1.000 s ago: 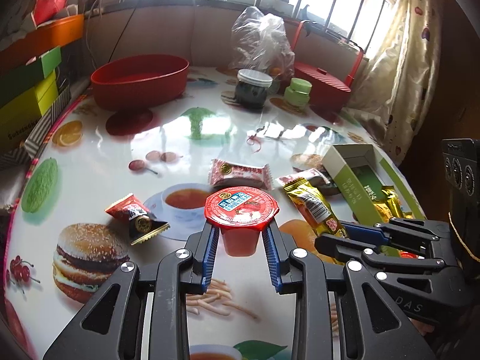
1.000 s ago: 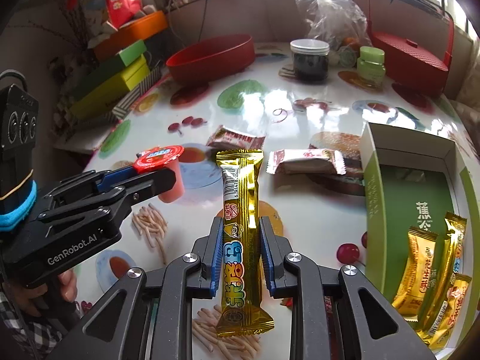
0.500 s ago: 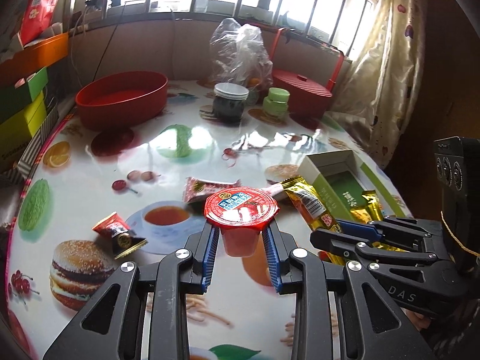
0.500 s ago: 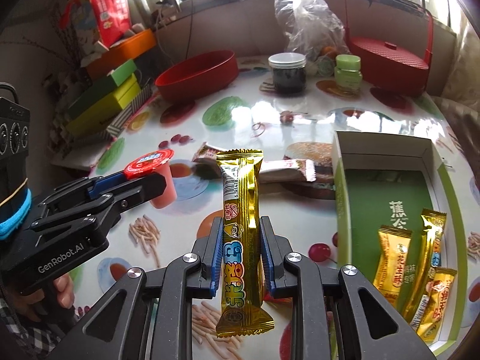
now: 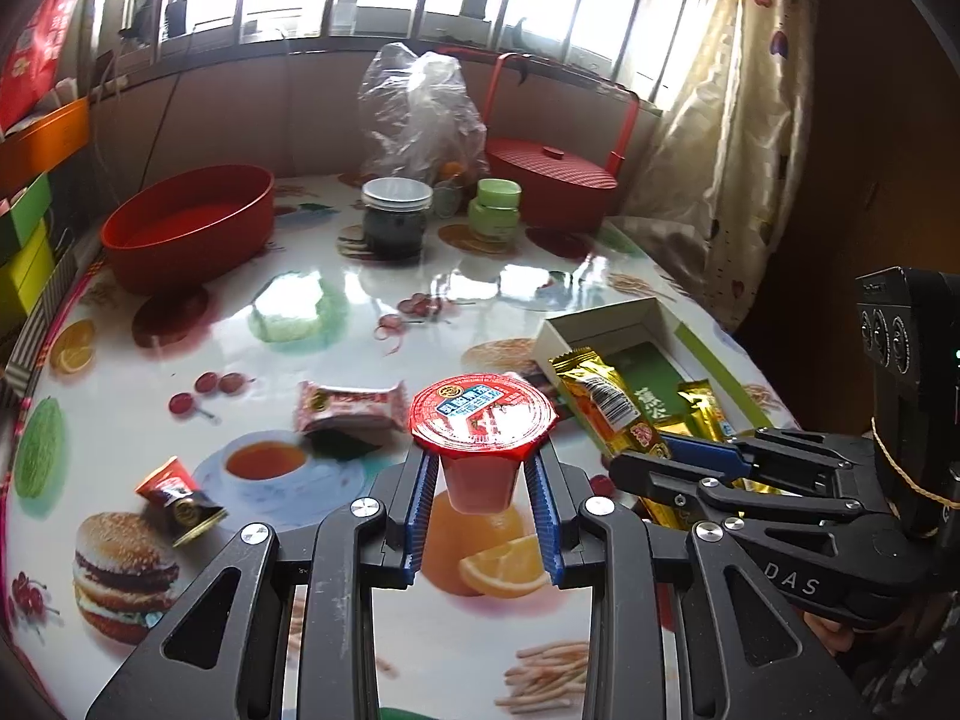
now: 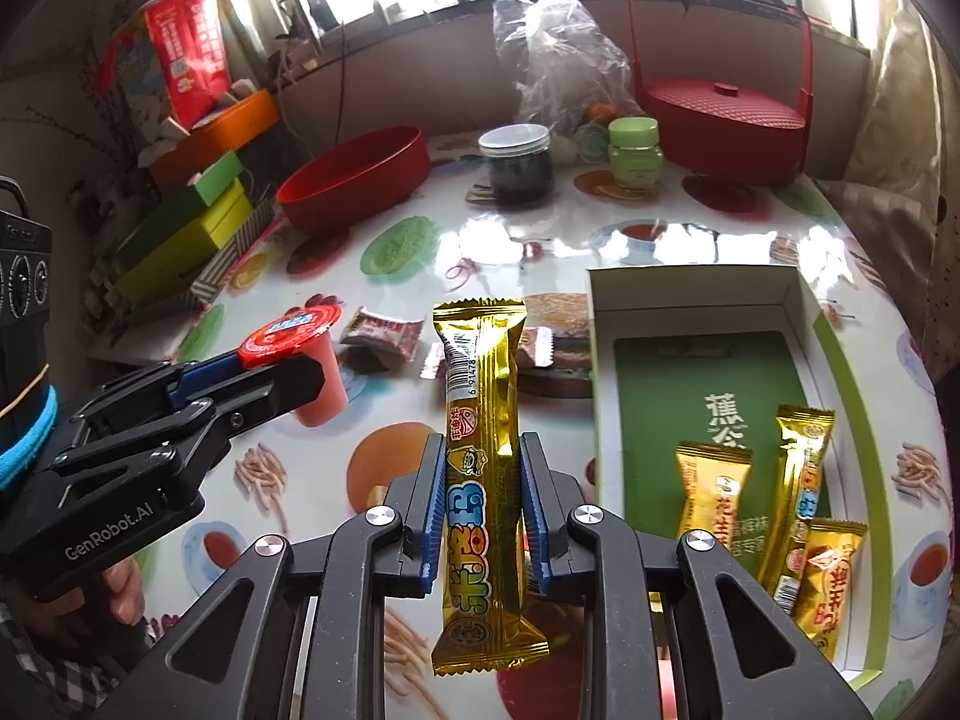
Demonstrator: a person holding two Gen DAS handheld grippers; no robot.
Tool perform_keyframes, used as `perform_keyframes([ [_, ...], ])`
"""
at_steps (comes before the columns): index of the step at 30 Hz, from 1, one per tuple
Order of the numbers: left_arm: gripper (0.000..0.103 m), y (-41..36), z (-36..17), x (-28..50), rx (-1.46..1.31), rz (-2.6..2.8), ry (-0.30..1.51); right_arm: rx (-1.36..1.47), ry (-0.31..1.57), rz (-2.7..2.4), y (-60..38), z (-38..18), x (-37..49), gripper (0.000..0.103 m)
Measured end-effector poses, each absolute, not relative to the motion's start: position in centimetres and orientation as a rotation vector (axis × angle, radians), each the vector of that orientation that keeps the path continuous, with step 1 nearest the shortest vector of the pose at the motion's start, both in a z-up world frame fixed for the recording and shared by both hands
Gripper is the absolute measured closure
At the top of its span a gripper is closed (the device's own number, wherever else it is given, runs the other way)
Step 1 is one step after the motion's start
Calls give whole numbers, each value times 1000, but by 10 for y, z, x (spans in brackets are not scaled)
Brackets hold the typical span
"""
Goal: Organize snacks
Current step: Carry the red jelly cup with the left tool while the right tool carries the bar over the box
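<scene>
I see the counter (image 5: 312,306), covered in a glossy food-print cloth, carrying every item. The red basin (image 5: 186,228) stands at its far left. The open green box (image 6: 708,396) lies at the right and holds three gold packets (image 6: 798,480) at its near end. My left claw (image 5: 483,483) is clamped on the red-lidded jelly cup (image 5: 480,438), held upright above the counter, left of the box. My right claw (image 6: 480,501) grips the long gold snack bar (image 6: 480,468) at mid-length, the bar pointing away from the camera, just left of the box. Two pink-wrapped snacks (image 6: 384,330) lie on the counter beyond both claws. A small red packet (image 5: 177,498) lies at the near left.
</scene>
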State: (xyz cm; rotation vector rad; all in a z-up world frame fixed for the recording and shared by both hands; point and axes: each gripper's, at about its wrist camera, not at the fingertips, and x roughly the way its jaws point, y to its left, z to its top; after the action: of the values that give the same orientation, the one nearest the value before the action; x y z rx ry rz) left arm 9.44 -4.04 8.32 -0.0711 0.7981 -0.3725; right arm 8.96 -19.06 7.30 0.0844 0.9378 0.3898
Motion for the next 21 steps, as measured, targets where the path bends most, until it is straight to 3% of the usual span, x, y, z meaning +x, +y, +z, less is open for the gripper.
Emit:
perform_keyframes([
  [21, 72, -100, 88, 96, -22, -495, 803, 138, 922, 279, -246, 76, 79, 81],
])
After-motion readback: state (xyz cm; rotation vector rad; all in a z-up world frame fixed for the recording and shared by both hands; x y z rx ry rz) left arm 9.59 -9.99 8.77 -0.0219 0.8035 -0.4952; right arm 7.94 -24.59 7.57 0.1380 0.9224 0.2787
